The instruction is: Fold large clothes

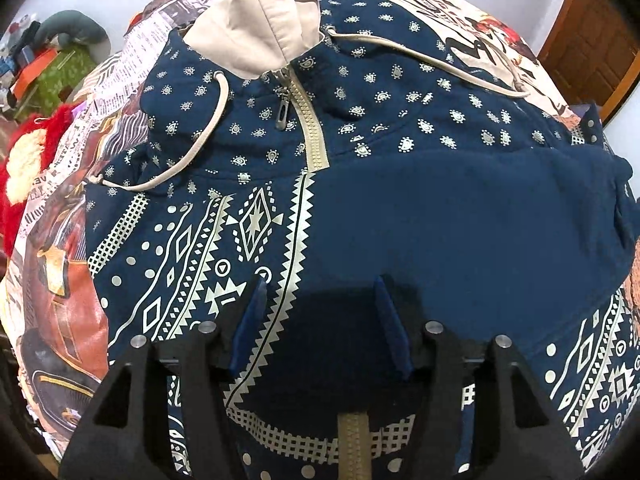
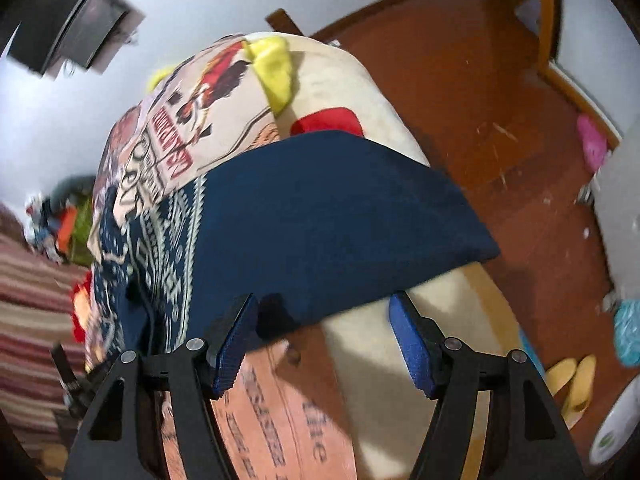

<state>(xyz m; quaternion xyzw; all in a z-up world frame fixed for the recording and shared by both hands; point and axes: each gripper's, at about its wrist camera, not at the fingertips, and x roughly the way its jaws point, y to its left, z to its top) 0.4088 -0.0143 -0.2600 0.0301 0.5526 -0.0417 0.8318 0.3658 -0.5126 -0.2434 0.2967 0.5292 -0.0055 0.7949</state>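
Navy zip hoodie (image 1: 360, 184) lies front-up on the printed bedspread (image 1: 64, 264), one plain panel already folded across its chest.

You are handling soft, thick, limp fabric; expect it to sag and drag rather than slide, so grip a doubled edge or hem, not the beige zipper (image 1: 308, 128) or drawcord (image 1: 200, 136). Your left tongs (image 1: 320, 320) hover open above the lower front, holding nothing. Your right tongs (image 2: 324, 336) are spread wide at the folded panel's edge (image 2: 360, 292), not yet clamped.

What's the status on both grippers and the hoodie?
Left gripper open above hoodie. Right gripper open at its folded navy edge. Hoodie flat on bedspread, zipped. Nothing in the way.
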